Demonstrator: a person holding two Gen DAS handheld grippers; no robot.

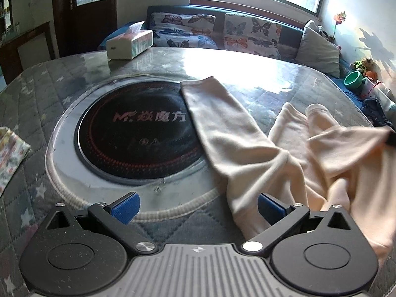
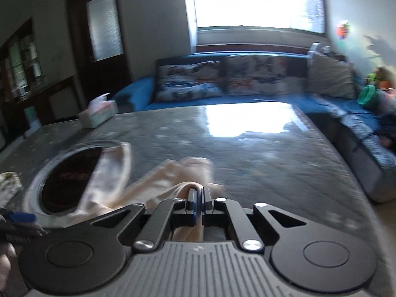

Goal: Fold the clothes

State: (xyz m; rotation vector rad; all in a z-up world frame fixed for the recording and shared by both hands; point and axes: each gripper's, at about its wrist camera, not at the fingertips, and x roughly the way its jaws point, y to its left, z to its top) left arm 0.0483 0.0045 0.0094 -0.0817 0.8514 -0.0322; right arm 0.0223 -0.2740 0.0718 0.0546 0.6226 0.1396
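Ribbed grey housing and black linkages up close. Left gripper (image 1: pixel 198 208) spread wide, blue pads bare, nothing between. Right gripper (image 2: pixel 198 195) clenched on a fold of the soft cream garment (image 1: pixel 259 148), crumpled across the quilted star-print table (image 1: pixel 37 94), one leg over the round black cooktop (image 1: pixel 138 133).
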